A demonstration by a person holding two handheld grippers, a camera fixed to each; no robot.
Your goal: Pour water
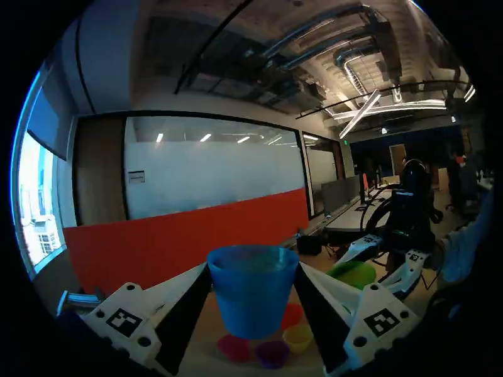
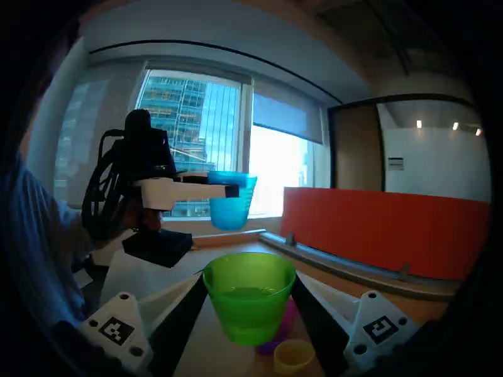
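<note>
My left gripper (image 1: 253, 295) is shut on a blue cup (image 1: 253, 289), held upright above the wooden table (image 1: 201, 352). In the right gripper view the same blue cup (image 2: 231, 200) hangs in the left gripper (image 2: 229, 188), up and to the left. A green cup (image 2: 249, 301) with liquid in it sits upright between my right gripper's (image 2: 249, 308) fingers, both pressing its sides. From the left gripper view, the green cup (image 1: 352, 274) and the right gripper (image 1: 377, 264) appear at the right, lower than the blue cup.
Small cups lie on the table below: pink (image 1: 234, 347), purple (image 1: 272, 353), yellow (image 1: 297, 337) and red (image 1: 291, 314). A purple cup (image 2: 283, 327) and a yellow cup (image 2: 293, 355) sit under the green cup. An orange partition (image 2: 390, 229) runs along the table's far edge. A person's sleeve (image 2: 31, 251) is at left.
</note>
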